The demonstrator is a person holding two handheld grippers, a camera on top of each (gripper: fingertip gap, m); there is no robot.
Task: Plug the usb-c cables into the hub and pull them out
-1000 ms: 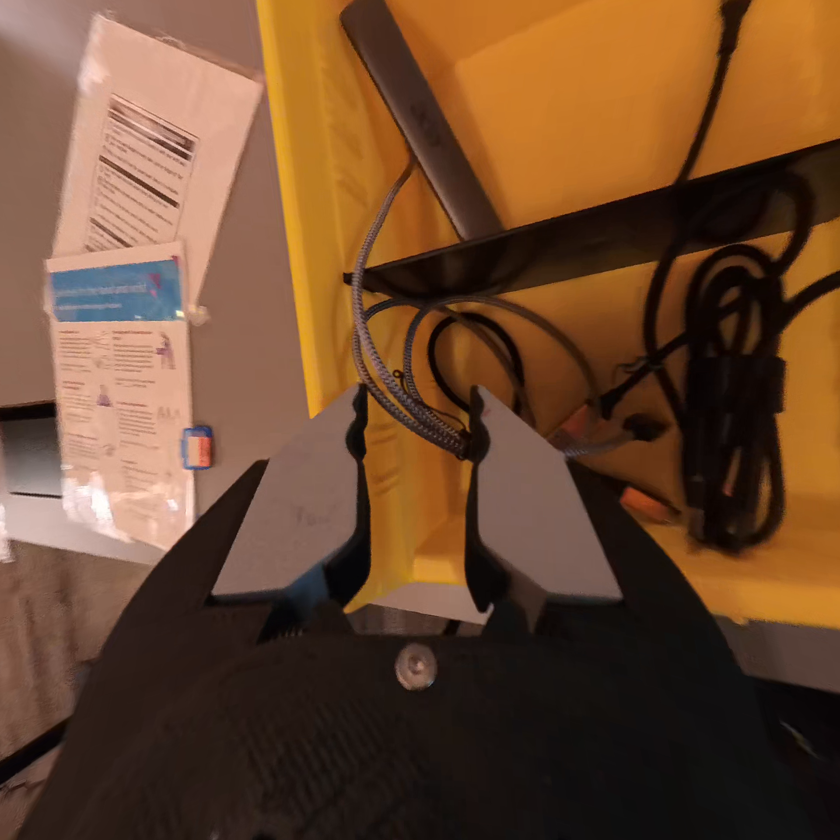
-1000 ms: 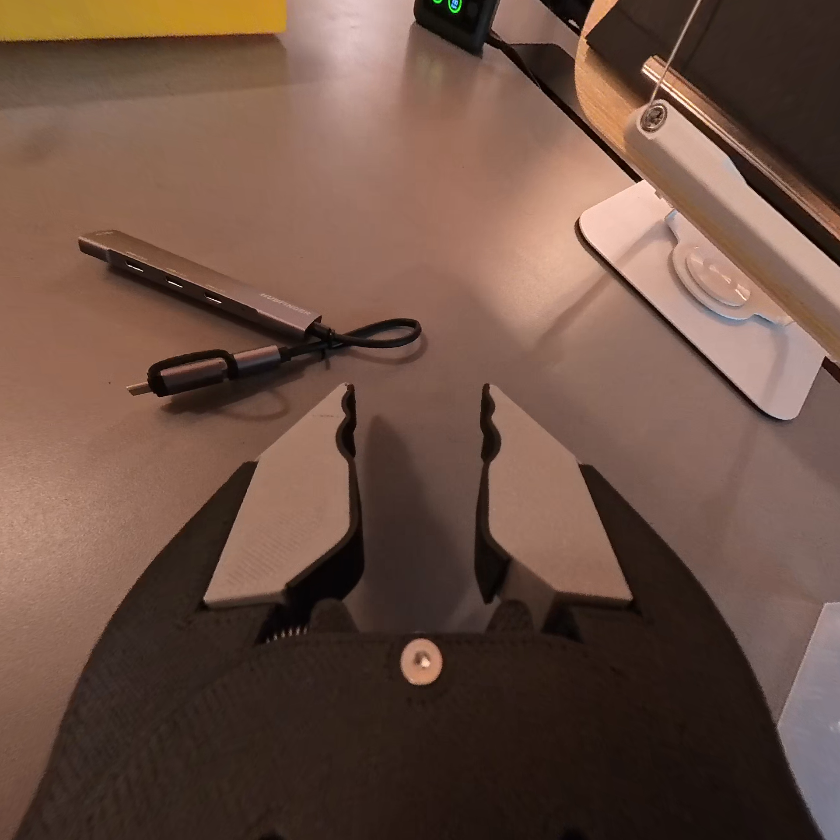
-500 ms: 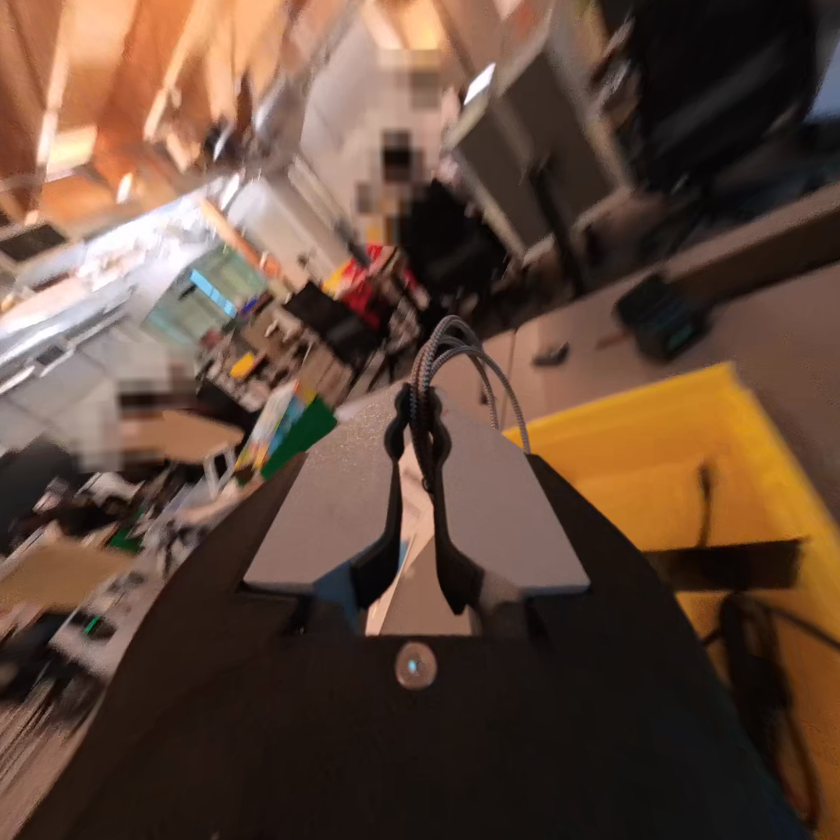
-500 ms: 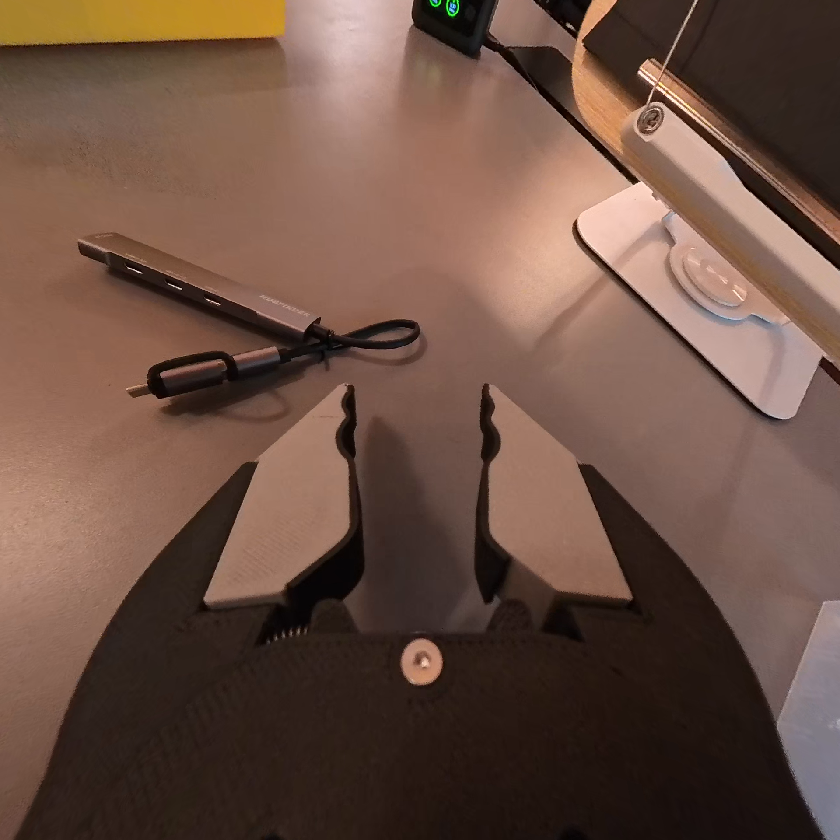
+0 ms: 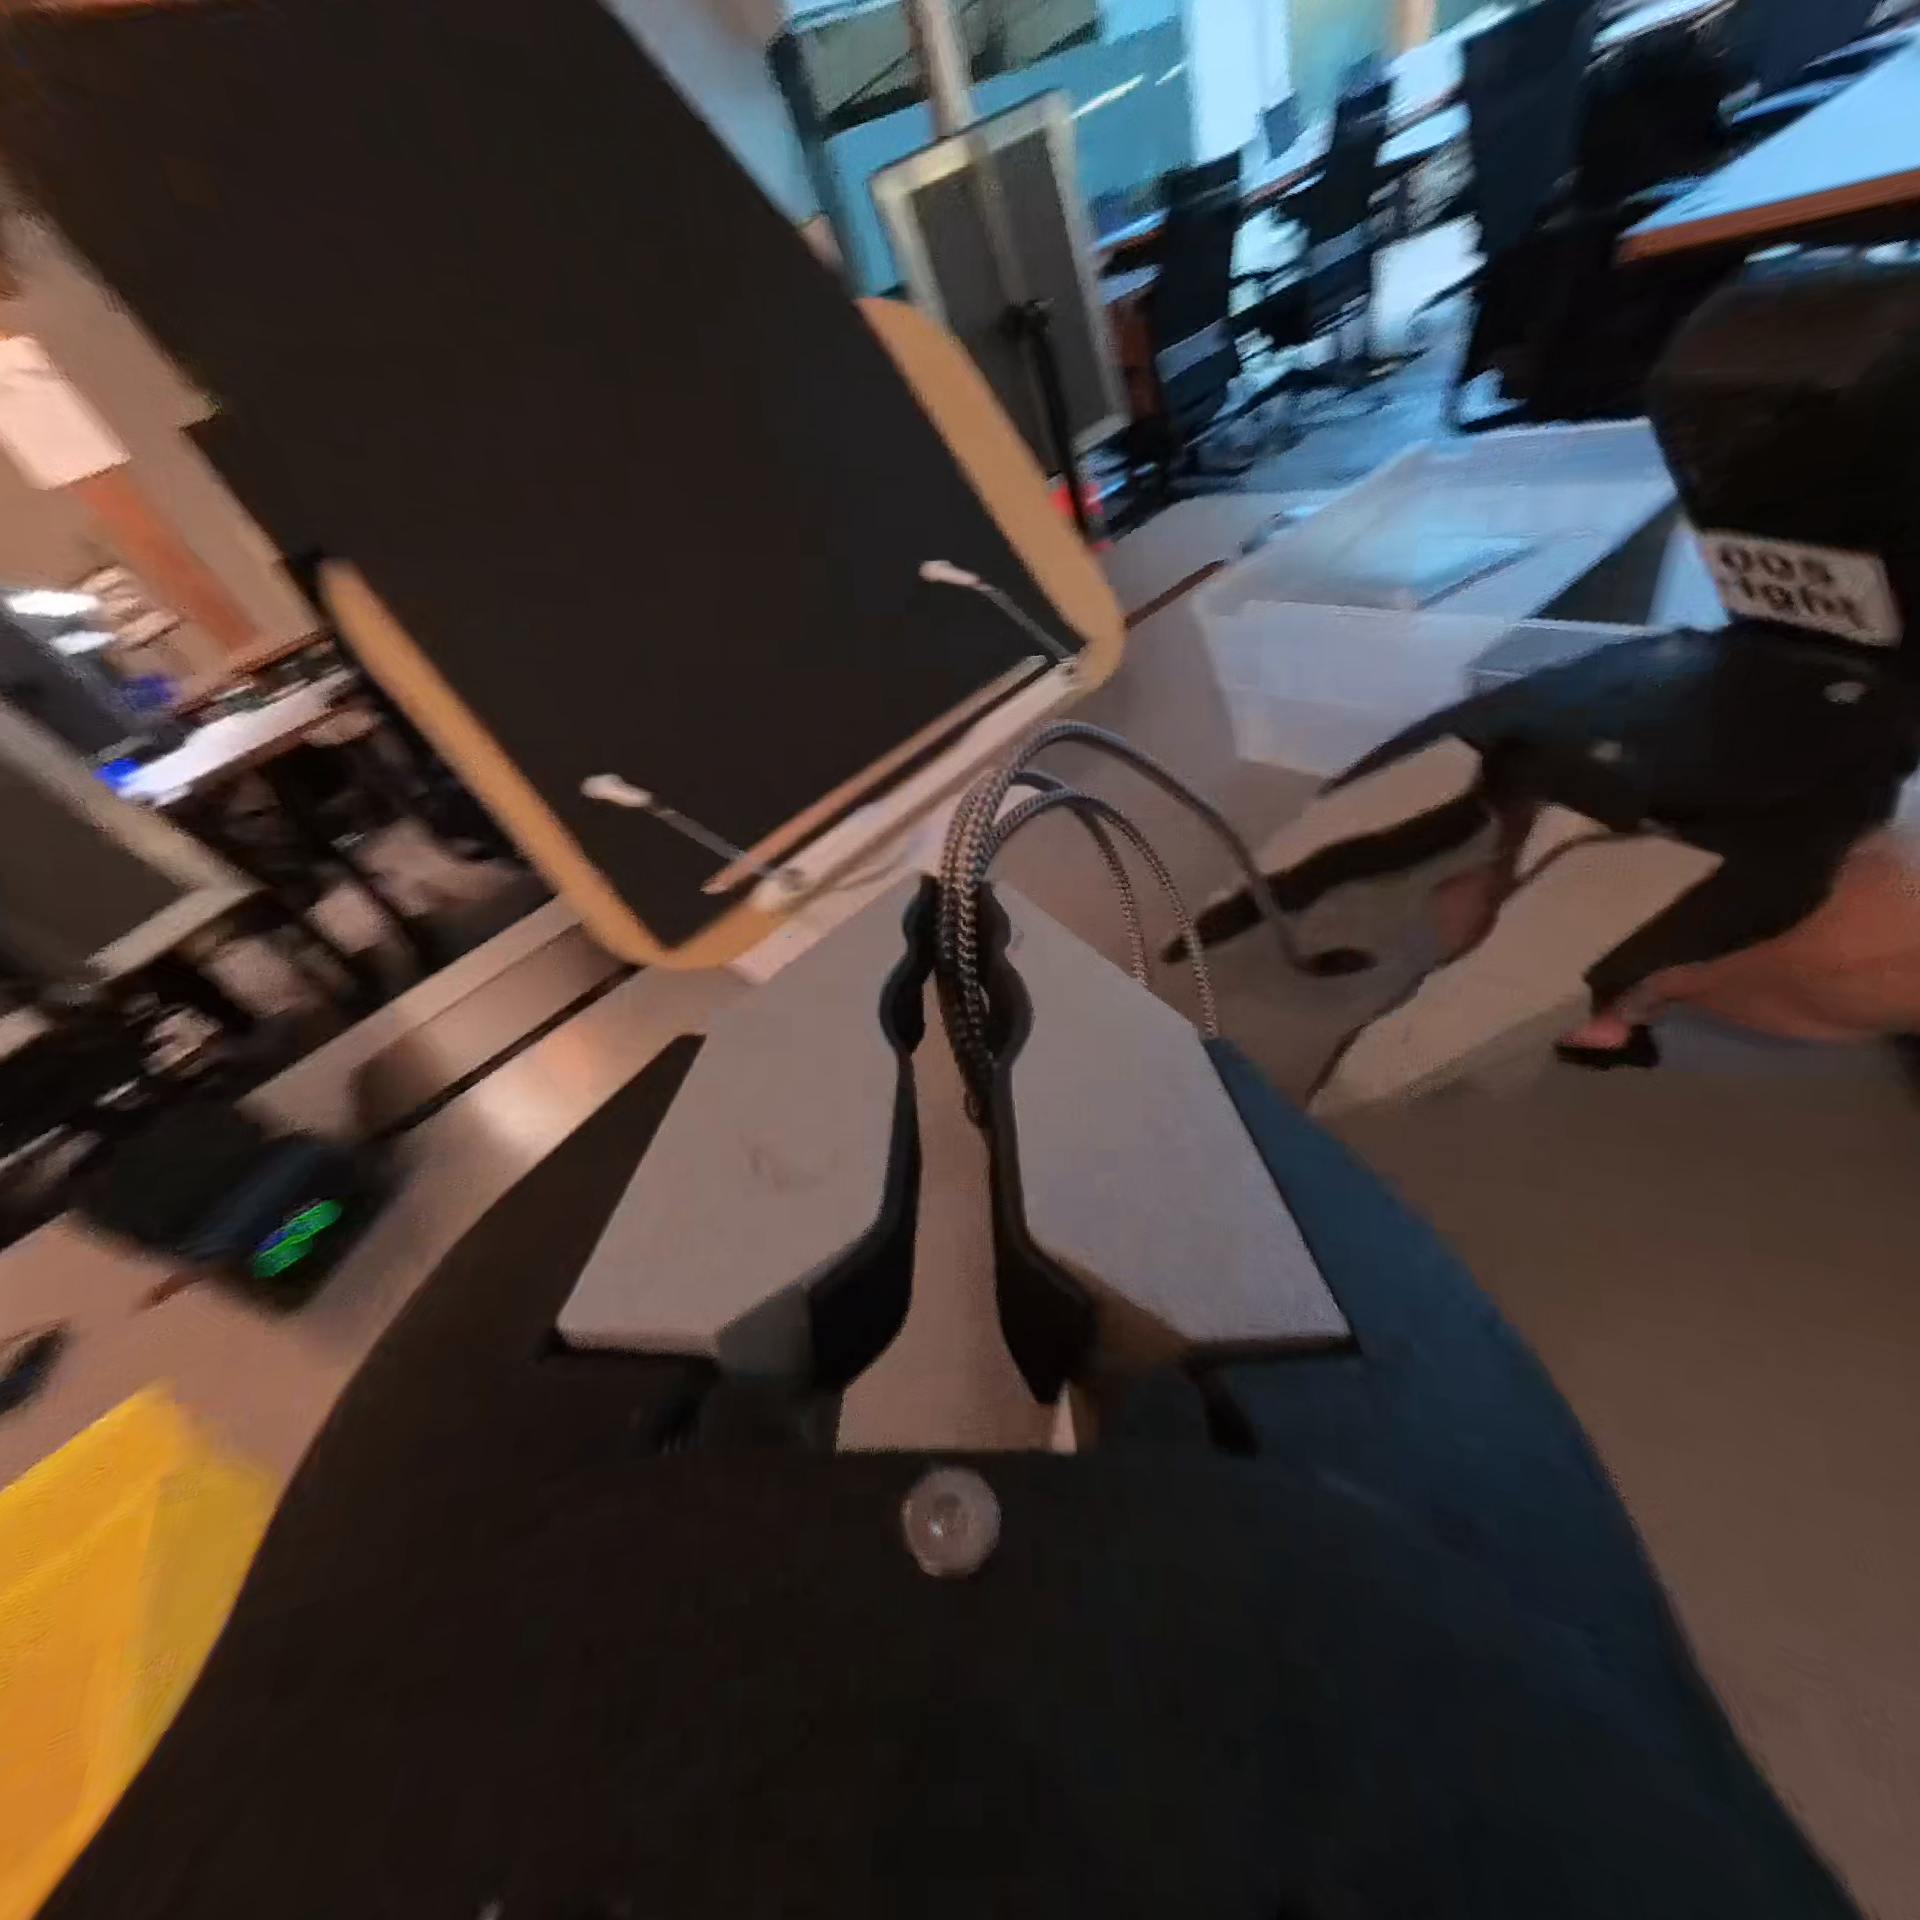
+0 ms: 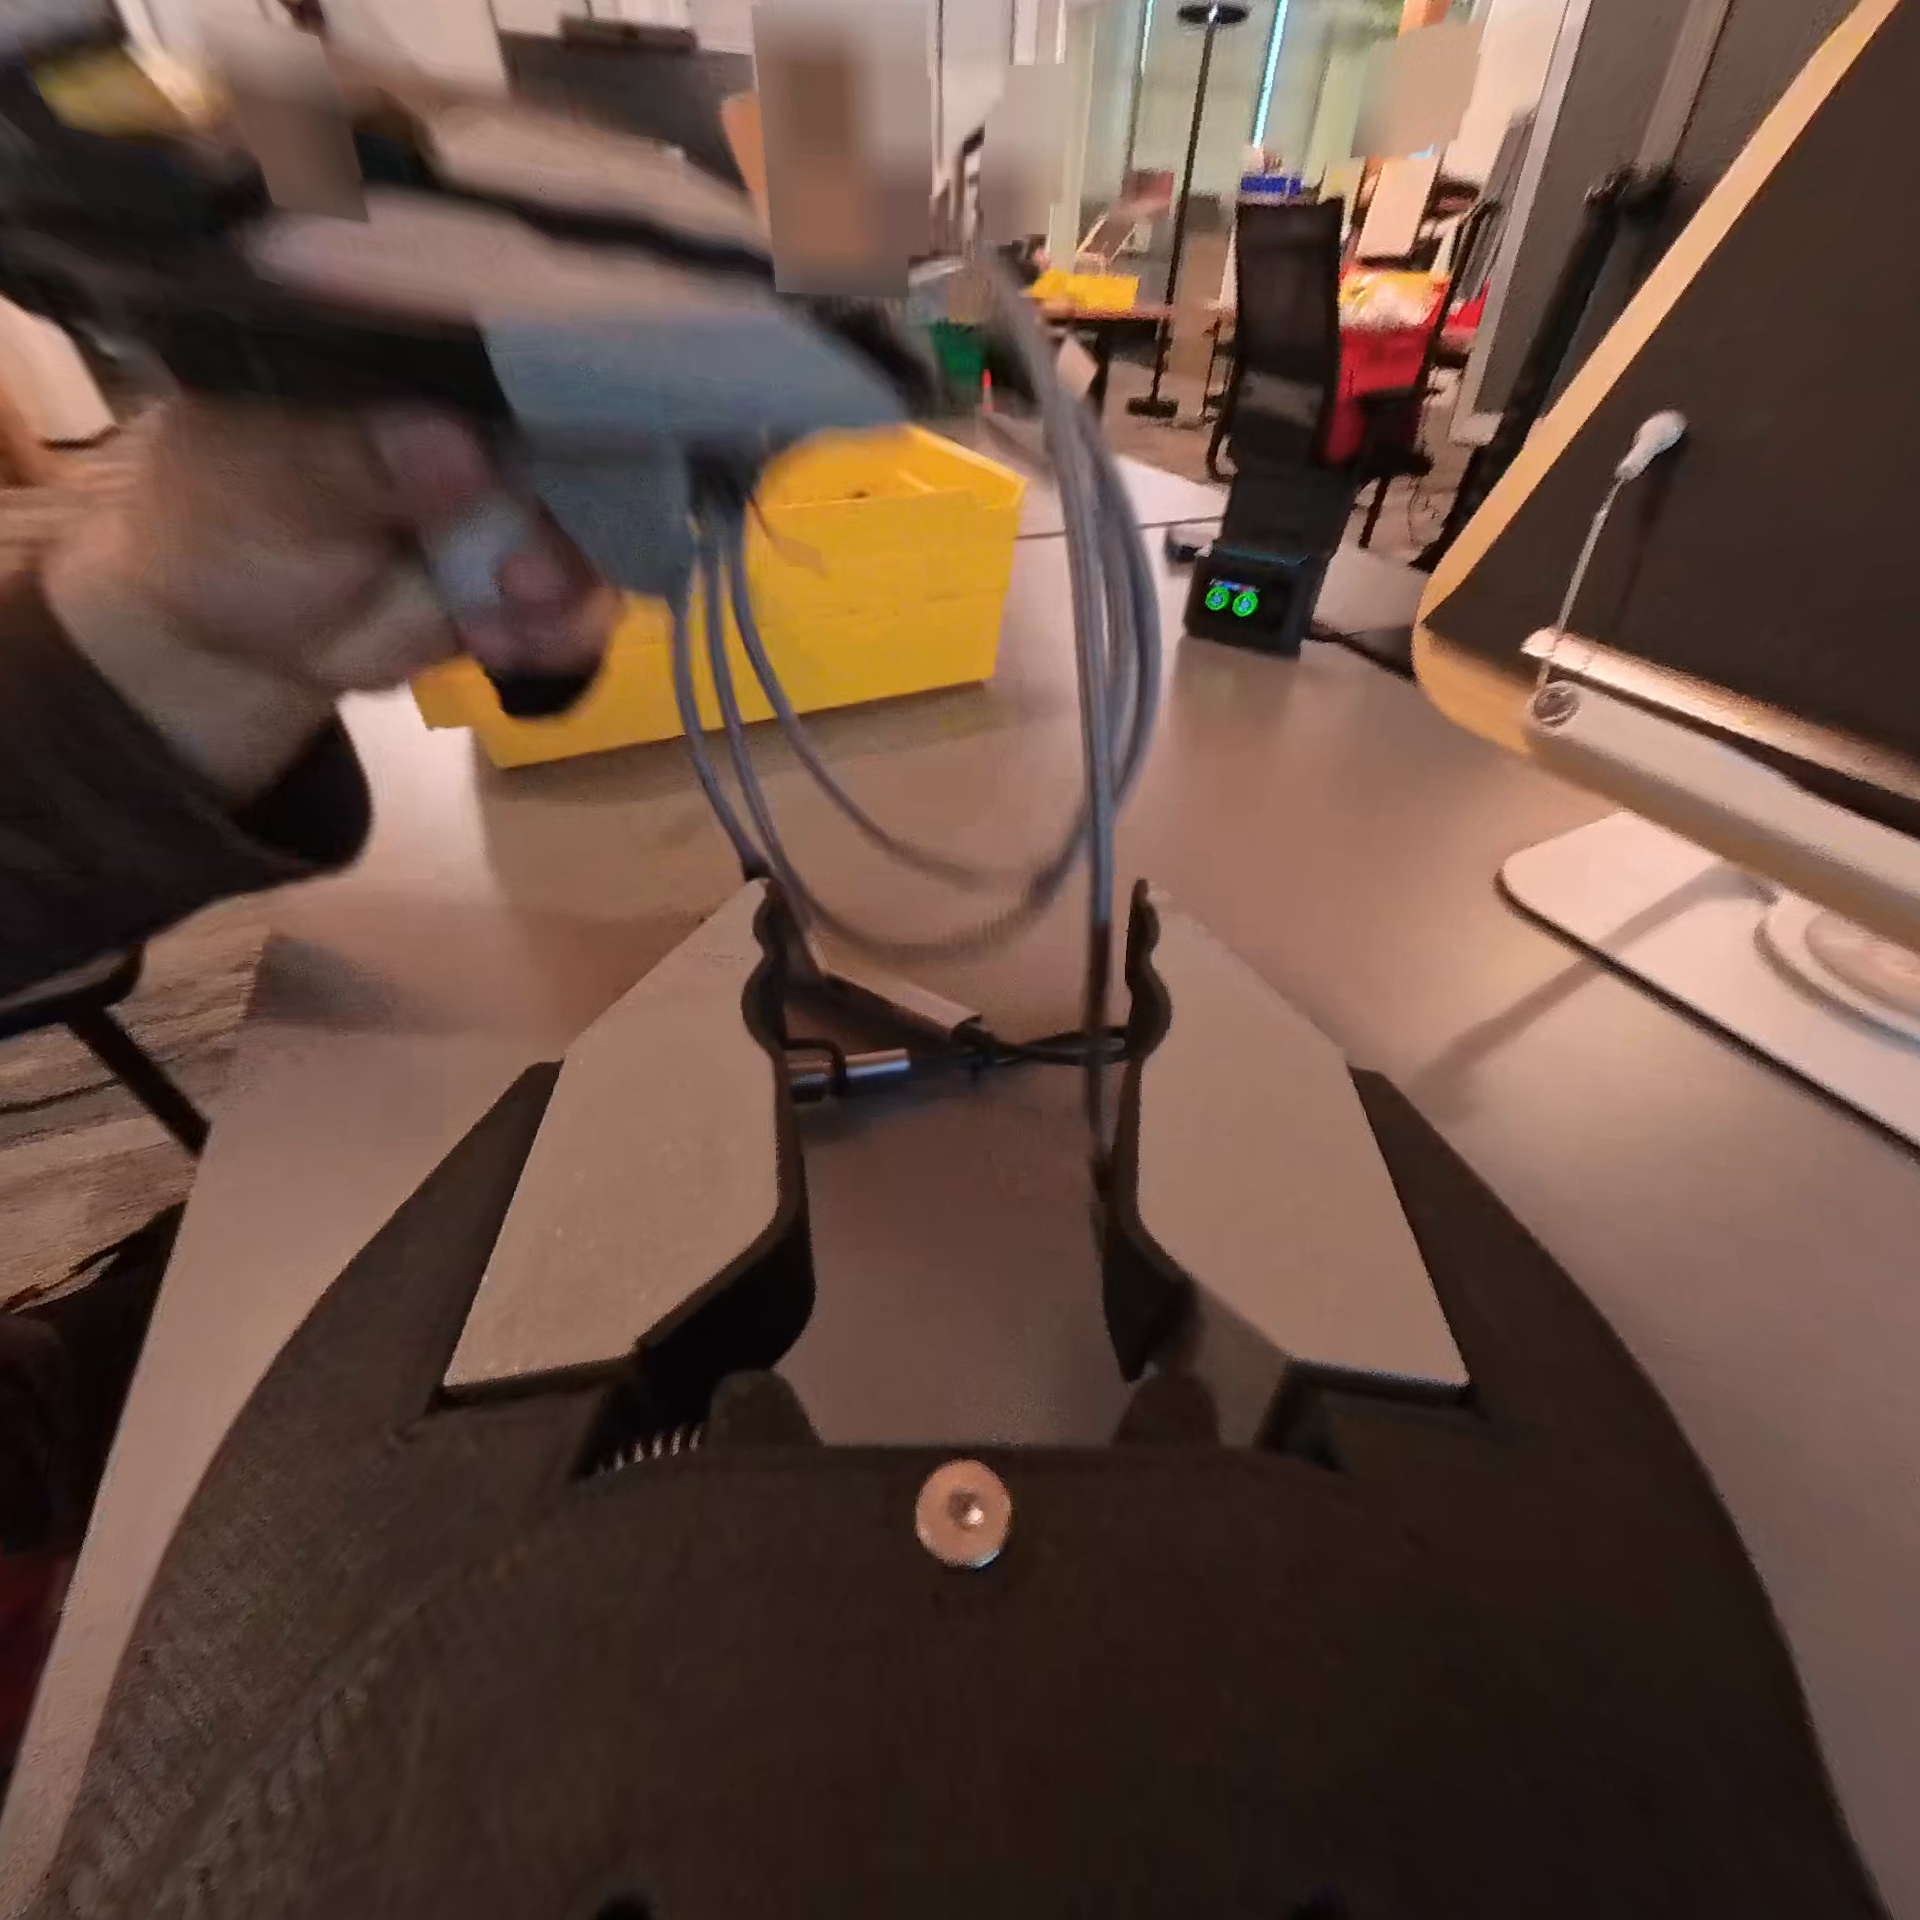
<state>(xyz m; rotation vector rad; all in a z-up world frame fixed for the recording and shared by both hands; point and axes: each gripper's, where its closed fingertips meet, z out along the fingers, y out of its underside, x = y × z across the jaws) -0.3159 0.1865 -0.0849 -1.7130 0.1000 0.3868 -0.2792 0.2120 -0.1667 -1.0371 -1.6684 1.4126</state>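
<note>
My left gripper [image 5: 961,935] is shut on a bundle of grey braided USB-C cable [image 5: 1081,800], held in the air above the grey table; its loops hang down in front. In the right wrist view the left gripper [image 6: 717,488] is a blur at upper left with the cable [image 6: 1112,644] dangling down to my right gripper [image 6: 951,935]. The right gripper is open and low over the table. The hub's end [image 6: 894,1000], its short black lead and its plug [image 6: 857,1070] lie between the open fingers. The right gripper also shows in the left wrist view [image 5: 1714,727], held by a hand.
A yellow bin [image 6: 862,582] stands at the back of the table, also in the left wrist view [image 5: 94,1579]. A small black device with green lights [image 6: 1236,597] sits beside it. A dark panel on a white stand [image 6: 1714,935] is at the right. A clear plastic box [image 5: 1382,634] is beyond. One gripper's finger ends stand about 10 cm off the other's.
My left gripper shut on the braided cable in the yellow bin, lifted it out and swung it over the table. My right gripper moved forward over the hub's lead and tilted up.
</note>
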